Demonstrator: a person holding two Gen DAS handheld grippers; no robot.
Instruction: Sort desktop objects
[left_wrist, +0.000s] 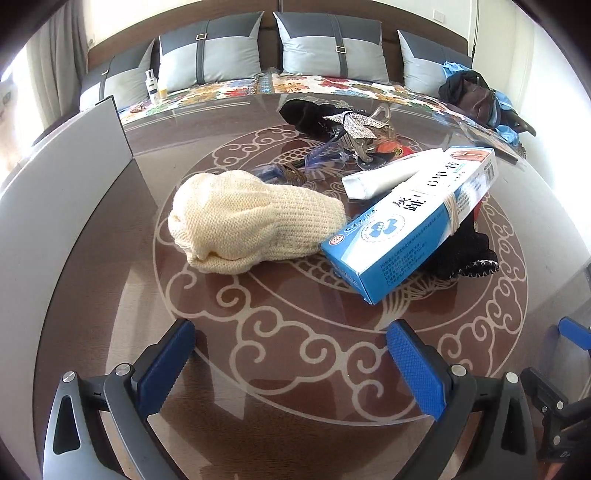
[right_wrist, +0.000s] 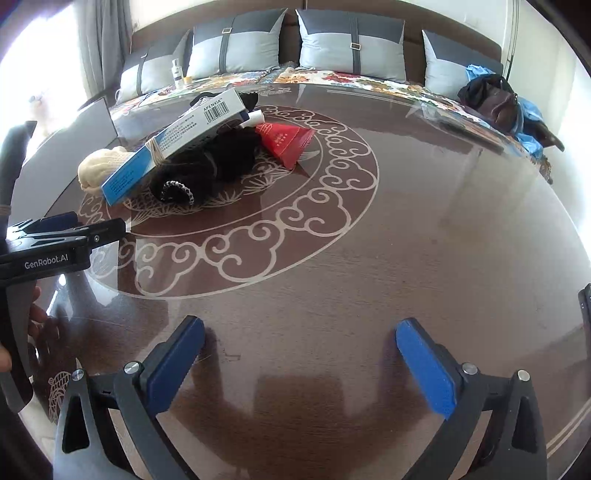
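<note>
A cream knitted pouch (left_wrist: 255, 221) lies mid-table, ahead of my left gripper (left_wrist: 291, 365), which is open and empty over the patterned tabletop. To its right a blue and white box (left_wrist: 406, 221), tied with string, leans on a black knitted item (left_wrist: 465, 254), with a white tube (left_wrist: 388, 173) behind it. Clear glasses (left_wrist: 325, 158) and a dark heap with keys (left_wrist: 351, 125) lie further back. My right gripper (right_wrist: 299, 365) is open over bare table. Its view shows the box (right_wrist: 177, 144), the black knit (right_wrist: 210, 162), a red packet (right_wrist: 288, 142) and the left gripper (right_wrist: 88, 227) at far left.
A grey upright panel (left_wrist: 74, 166) stands at the table's left edge. Behind the round table (right_wrist: 406, 240) runs a sofa with grey cushions (left_wrist: 332, 48), a small white bottle (left_wrist: 151, 86) and a dark bag on blue cloth (left_wrist: 472, 96). A hand (right_wrist: 35, 314) holds the left gripper.
</note>
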